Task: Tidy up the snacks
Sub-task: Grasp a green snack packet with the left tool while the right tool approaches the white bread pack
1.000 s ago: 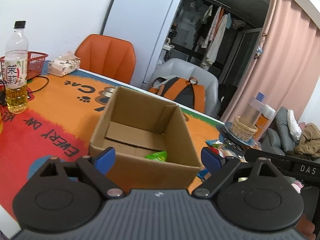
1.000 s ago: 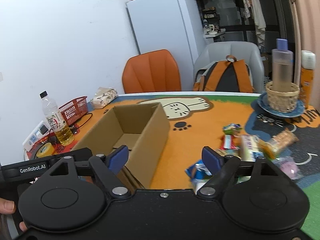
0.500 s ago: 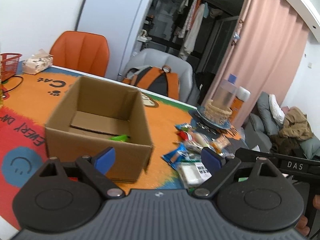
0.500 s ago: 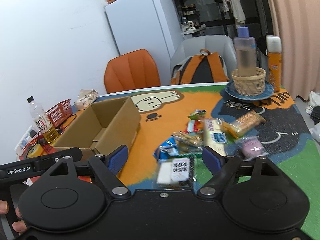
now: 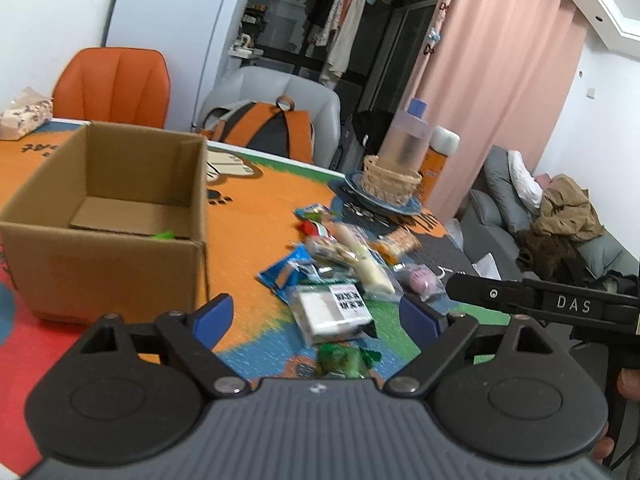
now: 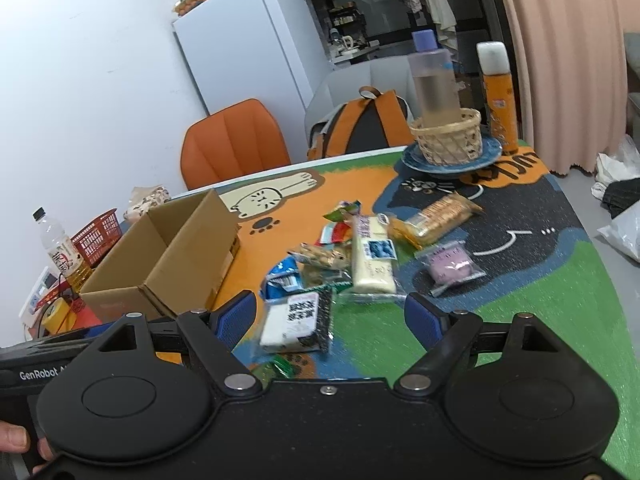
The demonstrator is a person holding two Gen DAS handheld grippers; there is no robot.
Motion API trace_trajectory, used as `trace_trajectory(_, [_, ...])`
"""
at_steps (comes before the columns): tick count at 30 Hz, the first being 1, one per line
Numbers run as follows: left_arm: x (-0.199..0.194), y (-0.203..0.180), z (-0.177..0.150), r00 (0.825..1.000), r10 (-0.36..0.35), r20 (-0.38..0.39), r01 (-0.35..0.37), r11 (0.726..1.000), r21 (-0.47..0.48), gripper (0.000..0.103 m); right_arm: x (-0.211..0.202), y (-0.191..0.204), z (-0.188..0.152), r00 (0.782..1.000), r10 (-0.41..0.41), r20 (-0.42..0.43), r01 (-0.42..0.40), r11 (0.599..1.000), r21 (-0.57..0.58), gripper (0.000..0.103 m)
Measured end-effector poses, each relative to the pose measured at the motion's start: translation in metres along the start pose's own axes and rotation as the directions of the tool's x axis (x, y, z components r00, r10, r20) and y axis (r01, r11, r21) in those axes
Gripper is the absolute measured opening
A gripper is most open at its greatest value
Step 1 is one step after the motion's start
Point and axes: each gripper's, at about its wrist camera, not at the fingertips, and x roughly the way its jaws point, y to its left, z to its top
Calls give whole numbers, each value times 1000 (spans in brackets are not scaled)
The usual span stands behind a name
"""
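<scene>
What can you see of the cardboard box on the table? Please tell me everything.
The cardboard box is plain brown corrugated board, open at the top, standing upright on the colourful table mat. Its bottom flaps lie folded flat inside. It is nearly empty: only a small green packet shows at the floor near the front wall. It stands apart from the snack pile. Nothing grips or touches it.

Snacks (image 5: 340, 264) right of box (image 5: 108, 216) (on mat (image 5: 256, 200)).
</scene>
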Motion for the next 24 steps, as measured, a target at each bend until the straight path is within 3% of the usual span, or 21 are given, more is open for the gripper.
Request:
trace_trajectory(8, [21,-9,-15,998,-38,-58,38,999,-5,77,6,-9,-7,1000,-16,-22,16,1000,22,81])
trace_trajectory(13, [36,-11,-25,993,-64,-98,63,998,-15,64,7,-8,-8,999,-22,-26,22,1000,18,81])
trace_trajectory(20, [56,-9,-37,988,-63,-143,59,998,-38,59,15,-6,-11,999,-21,-50,22,1000,16,81])
trace_trajectory(24, [62,-10,-42,986,-54,-156,51,998,-24,44,20,-7,-14,998,-11,-62,12,1000,22,81])
